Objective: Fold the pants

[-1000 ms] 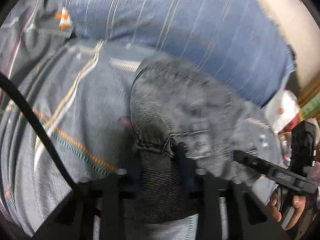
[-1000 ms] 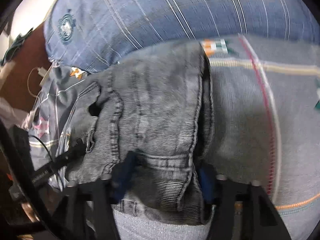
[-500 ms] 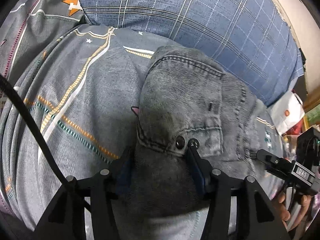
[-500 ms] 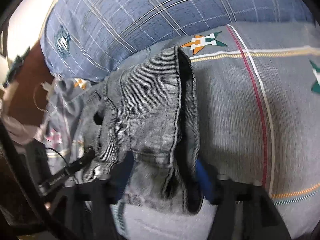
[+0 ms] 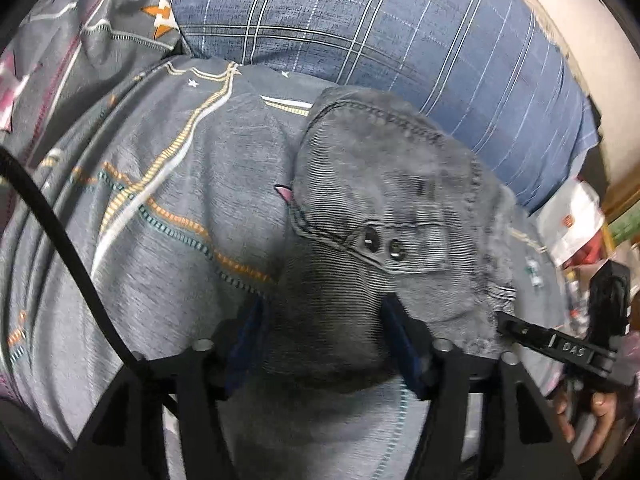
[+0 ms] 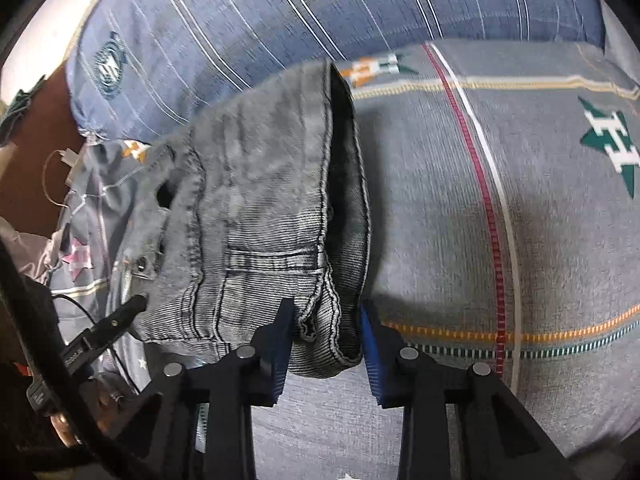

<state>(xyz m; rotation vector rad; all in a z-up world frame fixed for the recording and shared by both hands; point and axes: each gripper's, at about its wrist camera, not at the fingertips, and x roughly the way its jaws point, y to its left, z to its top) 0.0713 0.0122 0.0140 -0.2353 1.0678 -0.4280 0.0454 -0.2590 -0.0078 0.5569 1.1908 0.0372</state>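
Observation:
Grey denim pants (image 5: pixel 384 184) lie bunched and folded over on a grey patterned bedspread (image 5: pixel 160 184). Two metal buttons show near the waistband. My left gripper (image 5: pixel 320 344) has its blue pads on either side of a thick fold of the pants. In the right wrist view the pants (image 6: pixel 260 200) show a belt loop and a hem. My right gripper (image 6: pixel 326 336) has its blue pads on either side of the hem fold. The right gripper's fingers (image 5: pixel 552 344) show at the right of the left wrist view.
A blue plaid pillow (image 5: pixel 400 28) lies behind the pants, also seen in the right wrist view (image 6: pixel 280 16). White bags and clutter (image 5: pixel 572 220) stand off the bed's right edge. A wooden surface (image 6: pixel 28 160) with a thin white cable lies to the left.
Both grippers have drawn back a little from the pants, and the jaws have widened. The pants have settled lower on the bedspread and the fold sits looser between the pads.

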